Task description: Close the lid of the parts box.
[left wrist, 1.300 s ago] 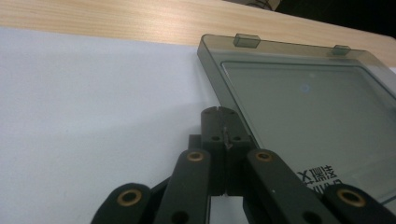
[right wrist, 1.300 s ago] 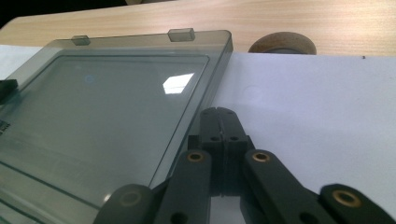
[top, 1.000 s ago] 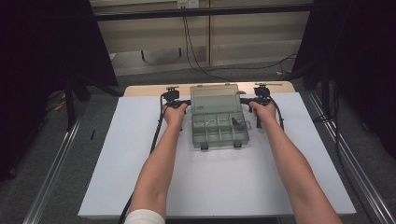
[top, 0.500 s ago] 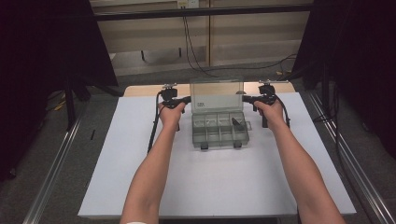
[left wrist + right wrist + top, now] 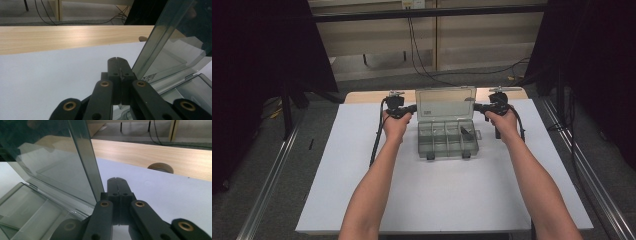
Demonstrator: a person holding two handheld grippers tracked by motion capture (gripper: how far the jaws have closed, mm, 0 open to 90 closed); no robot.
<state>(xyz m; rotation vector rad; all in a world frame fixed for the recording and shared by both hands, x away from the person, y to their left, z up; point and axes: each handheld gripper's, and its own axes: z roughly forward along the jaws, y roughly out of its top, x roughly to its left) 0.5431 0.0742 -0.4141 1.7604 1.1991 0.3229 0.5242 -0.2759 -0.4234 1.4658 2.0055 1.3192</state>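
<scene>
Clear plastic compartment box [image 5: 447, 137] mid-desk [image 5: 362, 200], long axis 9-to-3, lid [image 5: 446, 102] raised near upright at 12 | left gripper [image 5: 404, 109] at lid's 9 edge, right gripper [image 5: 484, 106] at 3 edge, equally near | jaws closed, nothing visibly pinched | open room at 12 behind lid.

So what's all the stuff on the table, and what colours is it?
Box: one, clear grey plastic with compartments, middle of the table toward the far side.
Lid: one, clear, raised upright at the box's far edge.
Small dark part: one, inside a right compartment; too small to tell what.
Mat: one, white, covering the table.
Table: one, light wood, edge showing beyond the mat.
Left gripper: one, black, shut, at the lid's left edge.
Right gripper: one, black, shut, at the lid's right edge.
</scene>
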